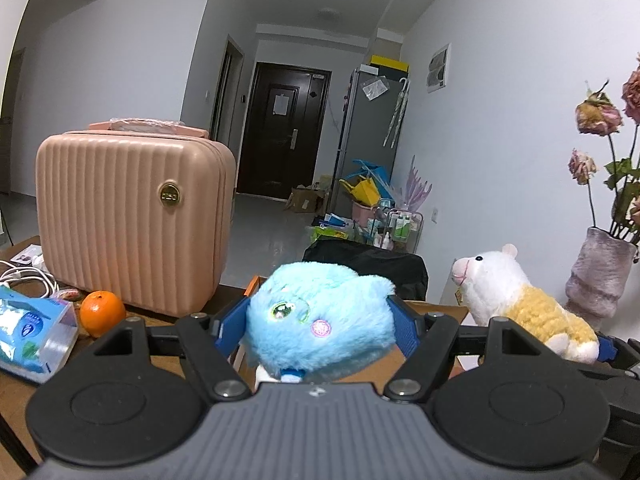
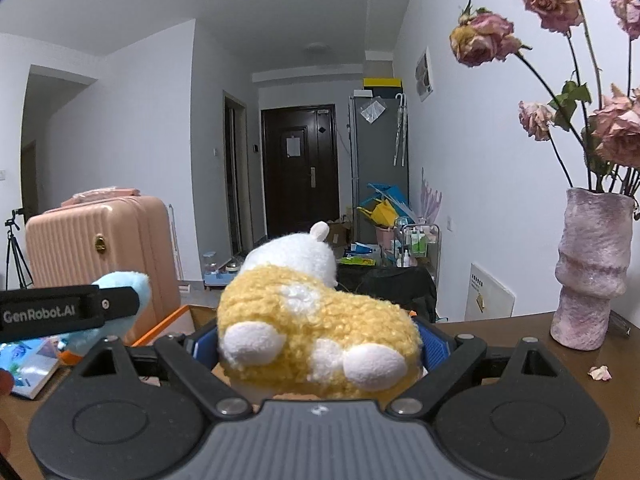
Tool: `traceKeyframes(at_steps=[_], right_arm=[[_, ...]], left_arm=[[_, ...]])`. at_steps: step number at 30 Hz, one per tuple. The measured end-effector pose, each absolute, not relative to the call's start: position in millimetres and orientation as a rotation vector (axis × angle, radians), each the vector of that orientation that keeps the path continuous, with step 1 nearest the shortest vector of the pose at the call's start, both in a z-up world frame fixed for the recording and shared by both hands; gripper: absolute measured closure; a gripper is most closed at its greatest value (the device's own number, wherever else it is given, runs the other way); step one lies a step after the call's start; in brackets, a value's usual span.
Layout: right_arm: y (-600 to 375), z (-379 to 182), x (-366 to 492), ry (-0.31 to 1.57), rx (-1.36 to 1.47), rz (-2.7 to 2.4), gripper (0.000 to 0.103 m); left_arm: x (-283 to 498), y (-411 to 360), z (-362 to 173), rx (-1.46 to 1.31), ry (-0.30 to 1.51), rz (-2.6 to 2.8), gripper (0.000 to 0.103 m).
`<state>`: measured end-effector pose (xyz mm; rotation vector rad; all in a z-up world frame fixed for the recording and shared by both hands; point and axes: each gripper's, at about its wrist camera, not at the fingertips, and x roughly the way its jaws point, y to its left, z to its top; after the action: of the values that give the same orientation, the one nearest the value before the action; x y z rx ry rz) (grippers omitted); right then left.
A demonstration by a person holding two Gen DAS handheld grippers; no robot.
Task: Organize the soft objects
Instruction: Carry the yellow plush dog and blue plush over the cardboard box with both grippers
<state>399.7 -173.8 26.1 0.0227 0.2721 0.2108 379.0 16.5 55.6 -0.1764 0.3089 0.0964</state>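
The left gripper (image 1: 320, 322) clamps a fluffy blue plush (image 1: 316, 316) while the right gripper (image 2: 316, 344) clamps a yellow-and-white plush (image 2: 316, 336), both above the worktop (image 2: 520, 344), pink suitcase (image 1: 132, 220) at ten o'clock, vase (image 2: 588, 268) at two.

We see the blue plush toy (image 1: 316, 316) covering the cardboard box (image 1: 256, 280) interior. The yellow-and-white plush toy (image 2: 320, 344) faces away, face hidden. The dried roses (image 2: 560, 60) are cropped at the right edge.
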Motion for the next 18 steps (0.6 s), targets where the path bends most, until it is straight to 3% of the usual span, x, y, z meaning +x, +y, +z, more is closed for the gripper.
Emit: traceKeyframes(at_steps=[18], right_arm=[[-160, 3, 453, 0.384, -0.028, 0.209, 0.01]], left_arm=[[433, 21, 33, -0.167, 0.413, 0.133, 0.029]])
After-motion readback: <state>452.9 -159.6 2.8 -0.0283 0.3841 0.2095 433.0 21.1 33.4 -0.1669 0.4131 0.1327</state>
